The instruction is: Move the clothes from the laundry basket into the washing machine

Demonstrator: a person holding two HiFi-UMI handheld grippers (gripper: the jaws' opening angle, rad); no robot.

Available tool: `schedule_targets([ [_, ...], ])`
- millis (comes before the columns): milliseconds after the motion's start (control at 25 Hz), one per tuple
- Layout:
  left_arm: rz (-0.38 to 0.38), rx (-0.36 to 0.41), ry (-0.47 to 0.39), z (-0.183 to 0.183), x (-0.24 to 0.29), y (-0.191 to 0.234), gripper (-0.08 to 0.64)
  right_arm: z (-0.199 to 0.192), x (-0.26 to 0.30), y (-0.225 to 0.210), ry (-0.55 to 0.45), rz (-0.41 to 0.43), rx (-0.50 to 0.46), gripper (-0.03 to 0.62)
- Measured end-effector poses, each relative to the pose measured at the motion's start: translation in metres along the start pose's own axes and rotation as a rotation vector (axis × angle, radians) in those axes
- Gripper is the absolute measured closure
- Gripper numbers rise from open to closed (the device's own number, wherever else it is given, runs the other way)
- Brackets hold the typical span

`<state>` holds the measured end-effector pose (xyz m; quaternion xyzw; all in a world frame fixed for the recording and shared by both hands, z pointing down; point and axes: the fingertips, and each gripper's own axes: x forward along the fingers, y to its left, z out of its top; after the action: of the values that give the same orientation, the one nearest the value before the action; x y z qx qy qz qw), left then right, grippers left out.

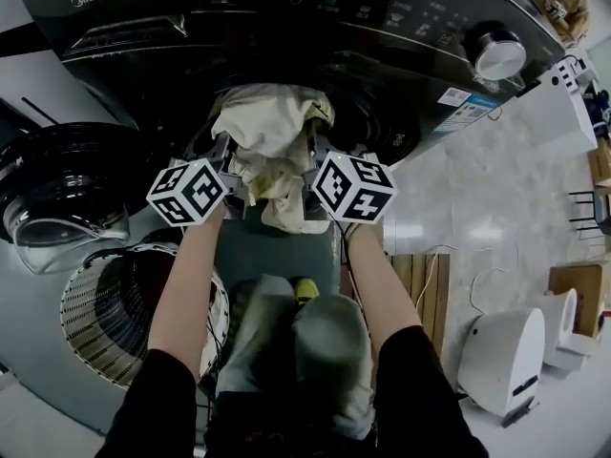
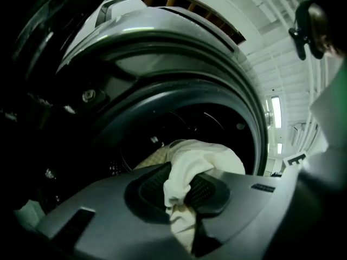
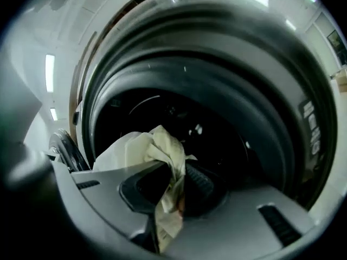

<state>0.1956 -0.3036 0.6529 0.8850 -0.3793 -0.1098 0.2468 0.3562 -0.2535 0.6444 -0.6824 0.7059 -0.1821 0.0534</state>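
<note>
A bunched cream-white garment hangs between my two grippers right at the dark round opening of the black washing machine. My left gripper is shut on one side of the garment, my right gripper is shut on the other side of the garment. Both gripper views look into the drum mouth, with the cloth pinched between the ribbed pads. The white mesh laundry basket stands on the floor at the lower left.
The machine's open glass door swings out to the left. The person's legs are below the grippers. A white appliance and a wooden stand stand on the floor at the right.
</note>
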Motion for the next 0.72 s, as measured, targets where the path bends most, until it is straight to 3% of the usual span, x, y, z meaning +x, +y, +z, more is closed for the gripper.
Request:
schedule_targets([
  [240,0.004,0.090,0.045,-0.019,0.039,0.018,0.500,-0.017,0.045,-0.029,0.018,-0.063,-0.005,0.525],
  [440,0.067,0.161,0.093,-0.034,0.072,0.039,0.500,-0.031,0.071,-0.055,0.037,-0.100,-0.031,0.525],
  [720,0.079,0.147,0.098,-0.041,0.105,0.051,0.500,-0.032,0.100,-0.066,0.046,-0.140,-0.048,0.525],
])
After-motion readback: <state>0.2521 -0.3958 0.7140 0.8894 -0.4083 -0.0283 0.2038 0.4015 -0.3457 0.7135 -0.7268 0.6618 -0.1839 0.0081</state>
